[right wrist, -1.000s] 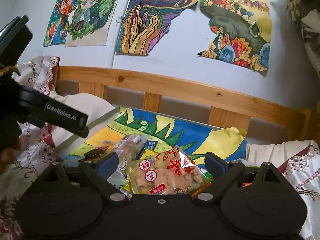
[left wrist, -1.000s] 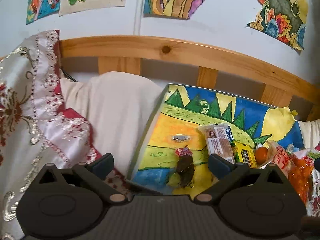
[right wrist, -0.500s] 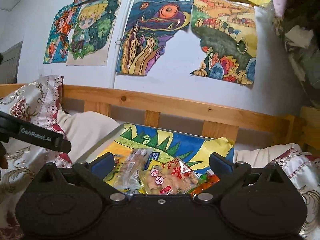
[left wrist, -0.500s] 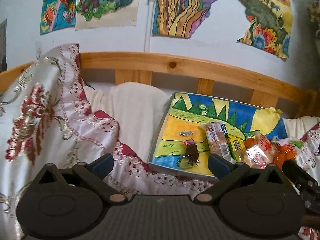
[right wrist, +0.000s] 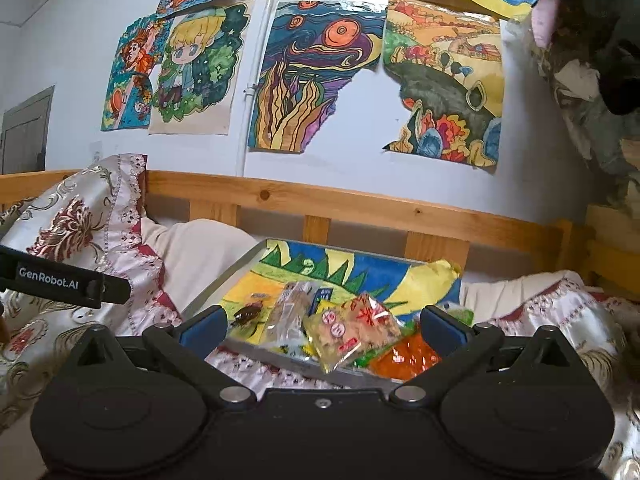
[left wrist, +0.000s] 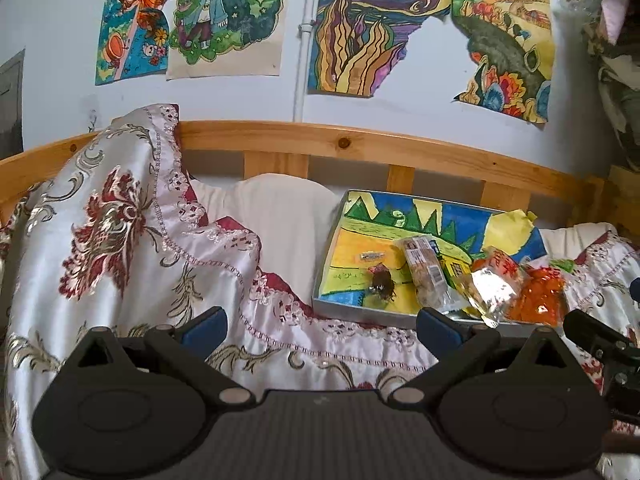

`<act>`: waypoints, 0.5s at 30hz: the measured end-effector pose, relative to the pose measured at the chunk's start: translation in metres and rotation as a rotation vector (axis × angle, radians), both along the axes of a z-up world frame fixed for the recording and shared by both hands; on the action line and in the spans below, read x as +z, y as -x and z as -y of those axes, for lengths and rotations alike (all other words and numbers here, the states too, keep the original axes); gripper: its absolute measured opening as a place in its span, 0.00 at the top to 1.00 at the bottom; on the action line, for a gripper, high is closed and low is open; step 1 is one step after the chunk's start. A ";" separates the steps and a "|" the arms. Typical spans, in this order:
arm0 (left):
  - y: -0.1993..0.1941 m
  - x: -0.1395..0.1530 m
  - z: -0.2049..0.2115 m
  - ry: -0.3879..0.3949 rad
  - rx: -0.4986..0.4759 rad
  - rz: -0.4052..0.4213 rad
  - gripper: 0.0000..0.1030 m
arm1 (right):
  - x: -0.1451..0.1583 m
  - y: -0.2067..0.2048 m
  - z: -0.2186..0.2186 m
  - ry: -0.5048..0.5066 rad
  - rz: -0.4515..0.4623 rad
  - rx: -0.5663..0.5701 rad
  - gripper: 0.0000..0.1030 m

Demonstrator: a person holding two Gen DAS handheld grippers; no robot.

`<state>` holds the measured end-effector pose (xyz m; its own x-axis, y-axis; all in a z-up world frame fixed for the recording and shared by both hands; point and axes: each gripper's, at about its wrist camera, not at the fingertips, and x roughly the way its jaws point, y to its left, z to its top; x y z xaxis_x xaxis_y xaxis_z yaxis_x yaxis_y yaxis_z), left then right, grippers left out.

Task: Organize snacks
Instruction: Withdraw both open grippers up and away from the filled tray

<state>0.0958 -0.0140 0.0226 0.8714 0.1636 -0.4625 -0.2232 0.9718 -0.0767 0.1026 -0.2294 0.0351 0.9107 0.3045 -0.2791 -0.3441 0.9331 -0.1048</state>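
Note:
A shallow tray point(left wrist: 325, 276) lined with a bright drawing lies on the bed and holds several snack packs: a clear biscuit pack point(left wrist: 424, 270), a dark wrapped sweet point(left wrist: 382, 280), a small silver sweet point(left wrist: 372, 256), a clear bag with red print point(left wrist: 494, 280) and an orange bag point(left wrist: 540, 296). The tray point(right wrist: 224, 286), the red-print bag point(right wrist: 352, 328) and the orange bag point(right wrist: 404, 356) also show in the right wrist view. My left gripper point(left wrist: 320, 326) is open and empty, well back from the tray over the quilt. My right gripper point(right wrist: 320, 326) is open and empty, just short of the tray's near edge.
A satin quilt with red flowers point(left wrist: 120, 240) is heaped at the left. A white pillow point(left wrist: 280, 216) lies beside the tray. A wooden bed rail point(left wrist: 360, 144) runs behind, below a wall with drawings point(left wrist: 360, 28). Dark clothes point(right wrist: 600, 40) hang at upper right.
Both grippers have pulled back and away from the tray, so it looks smaller and farther. The snacks lie as before. Both stay open.

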 end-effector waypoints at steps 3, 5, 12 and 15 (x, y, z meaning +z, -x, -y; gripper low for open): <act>0.012 -0.001 0.002 0.002 -0.010 0.006 0.01 | 0.001 0.011 0.003 -0.017 -0.016 -0.007 0.01; 0.019 -0.001 0.003 0.000 -0.017 0.014 0.01 | 0.002 0.018 0.005 -0.027 -0.028 -0.009 0.01; 0.039 -0.001 0.001 0.009 -0.036 0.037 0.01 | 0.002 0.041 0.009 -0.055 -0.054 -0.038 0.01; 0.048 -0.004 0.000 0.013 -0.052 0.047 0.01 | 0.001 0.050 0.012 -0.069 -0.072 -0.055 0.01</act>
<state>0.0482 -0.0142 0.0187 0.8992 0.1123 -0.4228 -0.1687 0.9808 -0.0982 0.0528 -0.2413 0.0364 0.9050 0.2751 -0.3244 -0.2963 0.9549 -0.0167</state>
